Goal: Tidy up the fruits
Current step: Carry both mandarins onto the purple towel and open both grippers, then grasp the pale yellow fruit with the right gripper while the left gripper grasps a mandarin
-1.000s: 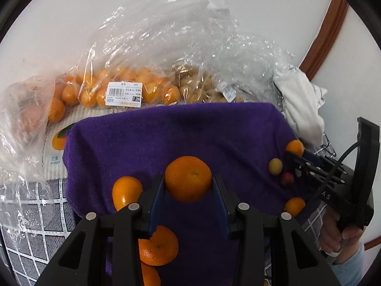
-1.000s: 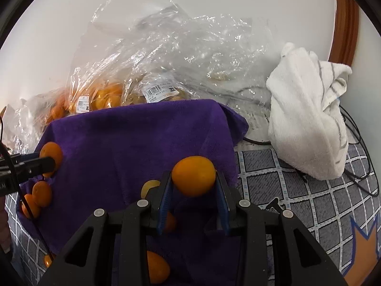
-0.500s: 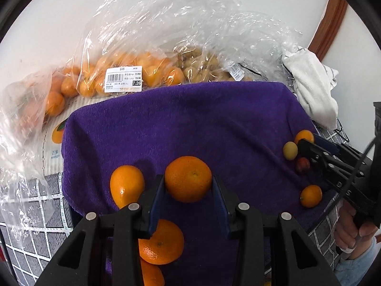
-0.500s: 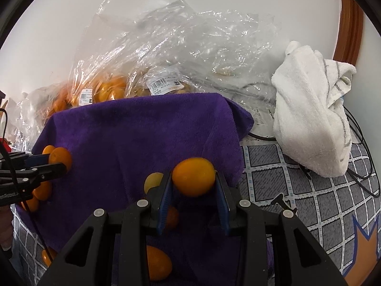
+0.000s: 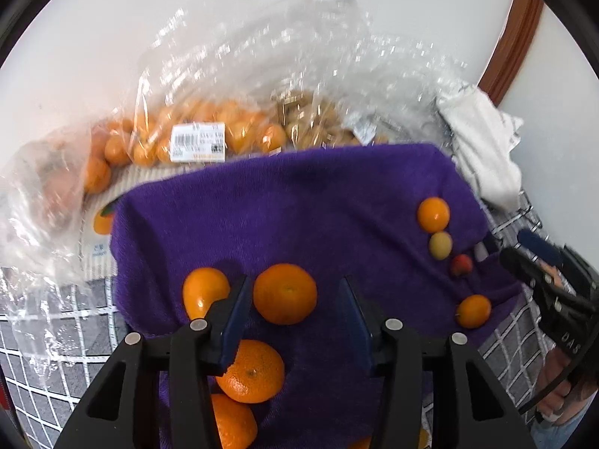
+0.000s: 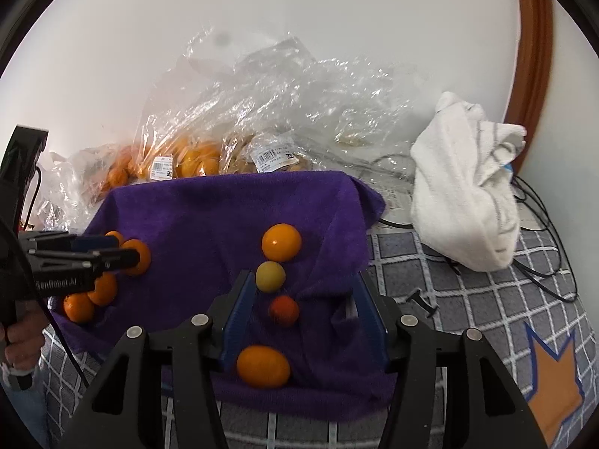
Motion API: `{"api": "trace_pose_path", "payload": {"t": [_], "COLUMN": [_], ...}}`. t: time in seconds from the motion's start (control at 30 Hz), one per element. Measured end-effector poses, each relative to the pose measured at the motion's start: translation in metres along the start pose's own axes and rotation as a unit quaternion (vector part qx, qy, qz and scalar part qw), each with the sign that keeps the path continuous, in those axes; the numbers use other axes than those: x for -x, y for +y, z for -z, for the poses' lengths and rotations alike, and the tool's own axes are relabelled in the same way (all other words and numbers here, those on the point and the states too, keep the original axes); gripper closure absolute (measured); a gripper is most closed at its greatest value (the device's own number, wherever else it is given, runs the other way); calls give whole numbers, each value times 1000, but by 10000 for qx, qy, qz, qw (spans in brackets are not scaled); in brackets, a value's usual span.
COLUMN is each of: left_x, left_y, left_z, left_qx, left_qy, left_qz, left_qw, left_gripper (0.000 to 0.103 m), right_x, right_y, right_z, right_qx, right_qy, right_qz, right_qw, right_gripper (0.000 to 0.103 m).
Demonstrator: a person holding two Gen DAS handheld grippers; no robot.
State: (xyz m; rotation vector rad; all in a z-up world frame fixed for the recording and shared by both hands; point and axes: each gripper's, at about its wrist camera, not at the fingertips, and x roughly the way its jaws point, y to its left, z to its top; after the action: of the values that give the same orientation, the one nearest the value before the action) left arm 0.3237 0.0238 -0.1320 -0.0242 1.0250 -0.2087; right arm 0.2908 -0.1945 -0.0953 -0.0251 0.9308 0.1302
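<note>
A purple towel covers the table. My left gripper is open; a mandarin lies loose on the towel between its fingers, with several more mandarins to its left and below. My right gripper is open over a row of small fruits: an orange one farthest, a yellow one, a red one and an orange one nearest. The left gripper also shows in the right wrist view by the mandarins.
Clear plastic bags of oranges and brown fruit lie behind the towel against the white wall. A white cloth and black cables lie on the right on a grey checked tablecloth.
Both grippers have opened and let go of their fruit. The mandarin now lies on the towel by the left fingers; the orange fruit lies at the far end of the right-hand row.
</note>
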Motion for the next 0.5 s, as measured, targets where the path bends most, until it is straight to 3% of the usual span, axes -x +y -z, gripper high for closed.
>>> {"api": "trace_pose_path", "payload": {"t": [0.3, 0.43, 0.5], "left_x": [41, 55, 64], "left_y": [-1, -5, -4], "left_z": [0, 0, 2], "left_qx": [-43, -156, -61], "left_qy": [-603, -780, -792], "left_qz": [-53, -256, -182], "left_qw": [9982, 9965, 9967], "left_gripper": [57, 57, 57], "right_x": [37, 55, 60], "right_y": [4, 3, 2], "right_z": [14, 22, 26], "right_qx": [141, 145, 119], "right_qy": [-159, -285, -277], "right_qz": [256, 334, 287], "right_qw": [9994, 9989, 9991], "right_gripper": [49, 49, 49]}}
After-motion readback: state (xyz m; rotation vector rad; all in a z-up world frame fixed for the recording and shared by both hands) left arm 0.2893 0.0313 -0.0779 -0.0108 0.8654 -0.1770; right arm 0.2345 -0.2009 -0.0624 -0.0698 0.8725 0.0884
